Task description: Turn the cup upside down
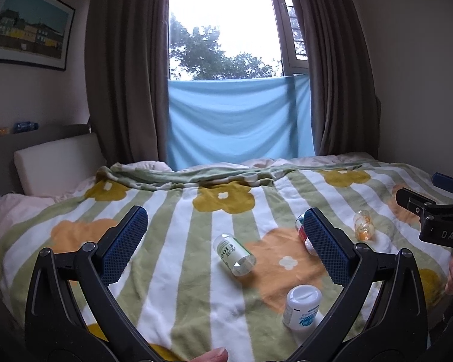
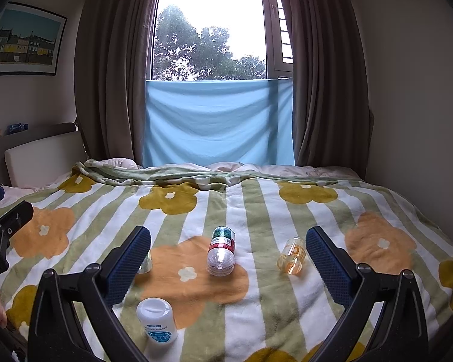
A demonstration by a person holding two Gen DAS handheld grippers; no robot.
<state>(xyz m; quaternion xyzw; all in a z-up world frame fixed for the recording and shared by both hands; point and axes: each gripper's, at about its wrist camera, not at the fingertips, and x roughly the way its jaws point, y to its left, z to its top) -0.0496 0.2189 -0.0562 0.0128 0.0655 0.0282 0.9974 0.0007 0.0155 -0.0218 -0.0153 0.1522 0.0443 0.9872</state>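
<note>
**Four small containers on the striped blanket, both grippers spread and empty**

Left wrist view: The left gripper (image 1: 226,241) is seen with its jaws spread wide, nothing held between the blue pads (image 1: 122,247). Beneath it a blanket (image 1: 172,286) with green and white stripes and yellow and orange flowers is spread over the bed. A white cup-like container with a blue label (image 1: 302,306) is seen standing with its flat closed end upward, low in the frame, just inside the right-hand finger. A clear bottle with a green label (image 1: 234,253) is seen lying on its side near the middle, at the edge of an orange flower. A red-and-green labelled bottle (image 1: 300,229) is largely hidden behind the right-hand pad. A small amber bottle (image 1: 364,224) lies further right, apart from the others. The right gripper (image 1: 438,211) is partly seen at the right edge; its jaw state cannot be told here.

Right wrist view: The right gripper (image 2: 228,258) is shown released, jaws wide apart, gripping nothing. The white container (image 2: 157,321) is found at the lower left between the fingers, standing on the blanket (image 2: 256,301). The red-and-green bottle (image 2: 221,250) lies on its side in the centre, clear end toward the camera. The amber bottle (image 2: 292,256) lies just beside the right-hand pad. The clear bottle (image 2: 146,264) is mostly hidden behind the left-hand pad. A blue cloth (image 2: 217,120) hangs across the lower window between brown curtains (image 2: 111,75).
</note>
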